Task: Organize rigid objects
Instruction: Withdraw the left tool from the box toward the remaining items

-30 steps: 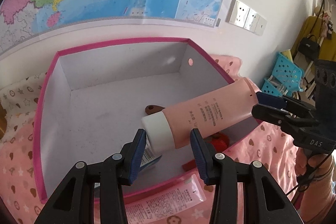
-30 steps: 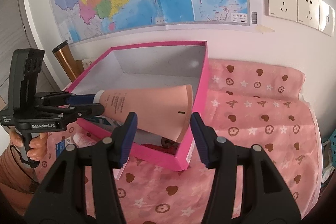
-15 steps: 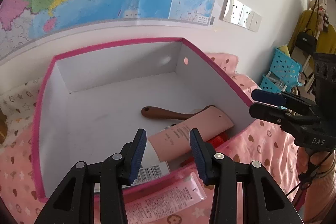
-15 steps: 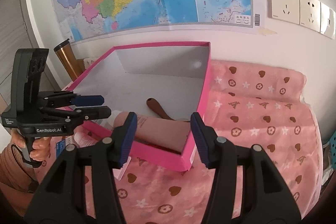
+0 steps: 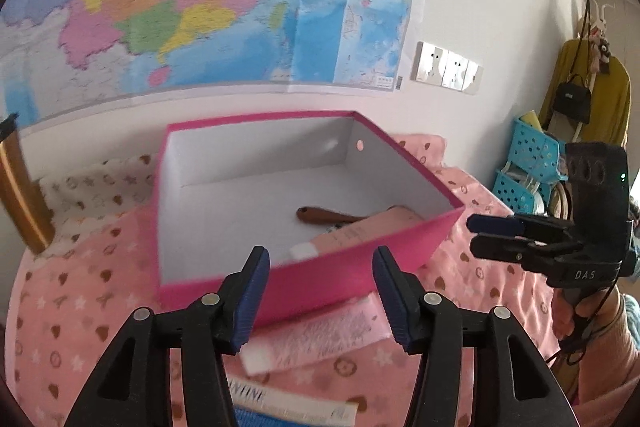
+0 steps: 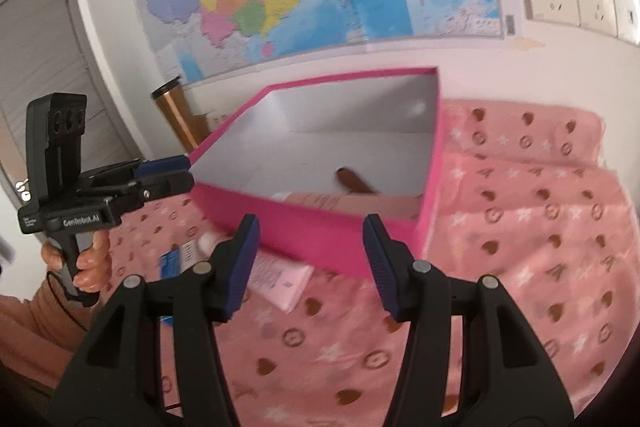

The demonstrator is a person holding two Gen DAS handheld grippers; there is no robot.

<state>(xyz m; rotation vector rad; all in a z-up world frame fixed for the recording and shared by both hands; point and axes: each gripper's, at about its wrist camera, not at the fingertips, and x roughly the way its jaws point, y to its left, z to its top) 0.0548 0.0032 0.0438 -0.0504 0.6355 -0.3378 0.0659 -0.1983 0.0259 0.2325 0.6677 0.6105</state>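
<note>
Box (image 5: 352, 267), pink outside and white inside, sits on the pink patterned cloth (image 6: 520, 247) below the wall map (image 5: 200, 7). Pink tube (image 5: 356, 233) lies flat inside it near the front wall, white cap toward the left in the left wrist view. Brown wooden handle (image 5: 320, 215) lies behind the tube, touching or overlapping it; can't tell which.

Outside the box, just beside its front wall, a second pink tube (image 5: 320, 335) lies on the cloth. A blue-and-white flat pack (image 6: 174, 259) lies near it.

Left gripper (image 5: 320, 291): jaws have just been opening, now moderately wide, nothing between them, touching nothing. It hangs in front of the box's near wall.

Right gripper (image 6: 312, 263): jaws moderately wide, empty, no contact, off the box's front corner.

Each gripper is held by a hand (image 6: 86, 259) on its handle. Copper-coloured flask (image 6: 176, 119) stands behind the box by the wall.
</note>
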